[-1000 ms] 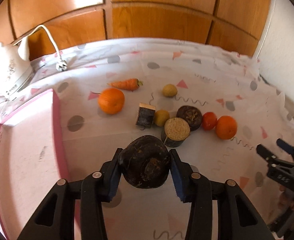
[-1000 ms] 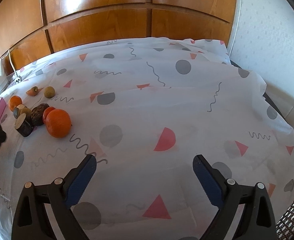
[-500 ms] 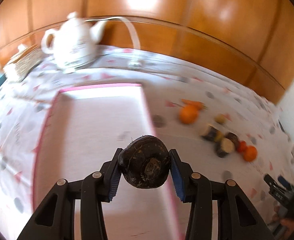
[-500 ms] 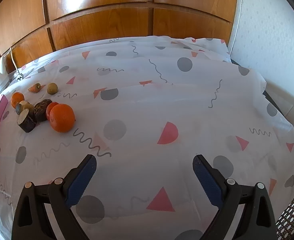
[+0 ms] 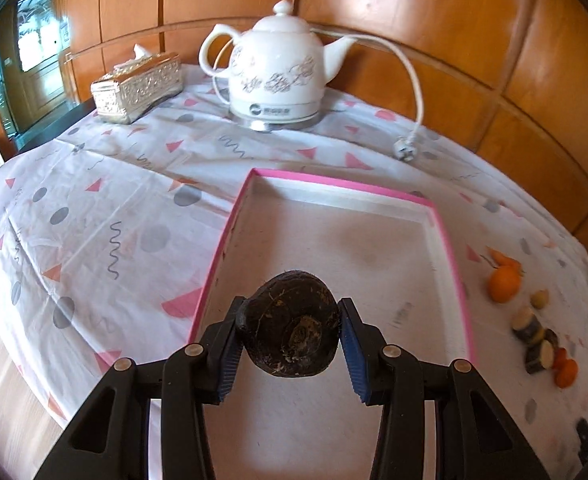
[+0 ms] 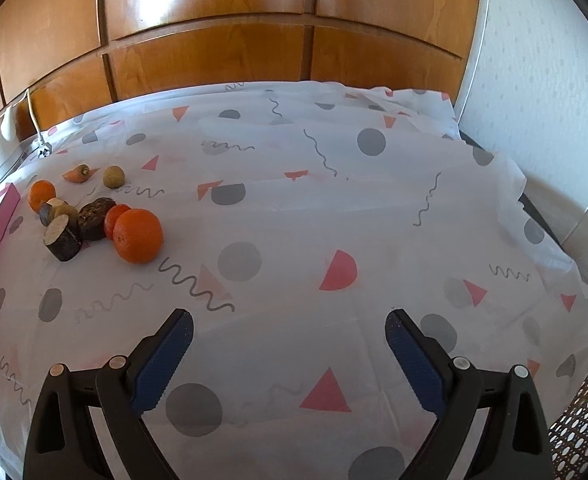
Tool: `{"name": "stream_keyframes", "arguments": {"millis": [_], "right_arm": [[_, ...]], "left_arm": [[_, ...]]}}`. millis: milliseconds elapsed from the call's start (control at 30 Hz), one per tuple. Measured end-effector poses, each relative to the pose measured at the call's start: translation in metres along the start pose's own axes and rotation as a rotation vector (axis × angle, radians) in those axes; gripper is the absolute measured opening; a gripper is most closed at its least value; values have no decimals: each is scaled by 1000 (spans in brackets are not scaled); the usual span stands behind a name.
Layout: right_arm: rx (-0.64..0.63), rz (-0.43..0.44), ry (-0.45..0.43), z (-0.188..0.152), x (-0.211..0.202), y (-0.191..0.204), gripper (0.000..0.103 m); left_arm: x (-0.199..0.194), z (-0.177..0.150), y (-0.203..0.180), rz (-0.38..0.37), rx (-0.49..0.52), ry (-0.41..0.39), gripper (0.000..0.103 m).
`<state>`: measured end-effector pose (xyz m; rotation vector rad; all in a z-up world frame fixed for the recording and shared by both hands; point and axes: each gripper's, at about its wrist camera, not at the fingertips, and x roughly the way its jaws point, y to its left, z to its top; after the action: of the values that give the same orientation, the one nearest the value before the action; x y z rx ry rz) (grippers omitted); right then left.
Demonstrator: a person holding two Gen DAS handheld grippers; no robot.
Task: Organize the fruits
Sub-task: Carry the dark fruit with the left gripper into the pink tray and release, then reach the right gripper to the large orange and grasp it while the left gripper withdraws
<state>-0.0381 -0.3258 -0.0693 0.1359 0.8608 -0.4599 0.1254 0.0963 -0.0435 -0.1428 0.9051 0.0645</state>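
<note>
Pink-rimmed tray [image 5: 450, 264] lies bare inside, so by my reading the sorting has hardly begun: nothing rests in it yet. At three o'clock of the tray, the pile of produce waits on the tablecloth [image 6: 334, 200]: the big orange [image 6: 138, 235], a cut dark root [image 6: 63, 237], a carrot [image 6: 77, 173] and smaller pieces. Left gripper [image 5: 290, 330] hangs over the tray's six o'clock end, its jaws clamped on a dark round fruit [image 5: 291, 326]. Right gripper [image 6: 287, 354] stands wide apart, empty, above bare cloth.
</note>
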Motion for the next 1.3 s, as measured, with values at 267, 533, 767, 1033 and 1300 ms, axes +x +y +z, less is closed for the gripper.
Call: {"name": "stream_keyframes", "arguments": {"millis": [267, 533, 767, 1033, 1300], "right_arm": [[-11, -14, 5, 1, -2, 3, 98], [1, -8, 21, -2, 1, 2, 98], [7, 1, 26, -3, 2, 3, 98], [4, 14, 23, -4, 0, 5, 98], [-1, 43, 15, -4, -2, 8, 98]], "left_arm": [[9, 1, -5, 38, -6, -10, 46], [7, -6, -1, 66, -33, -21, 49], [-22, -10, -4, 38, -38, -80, 55], [-57, -24, -18, -23, -7, -124, 62], [-72, -46, -27, -64, 23, -111, 64]]}}
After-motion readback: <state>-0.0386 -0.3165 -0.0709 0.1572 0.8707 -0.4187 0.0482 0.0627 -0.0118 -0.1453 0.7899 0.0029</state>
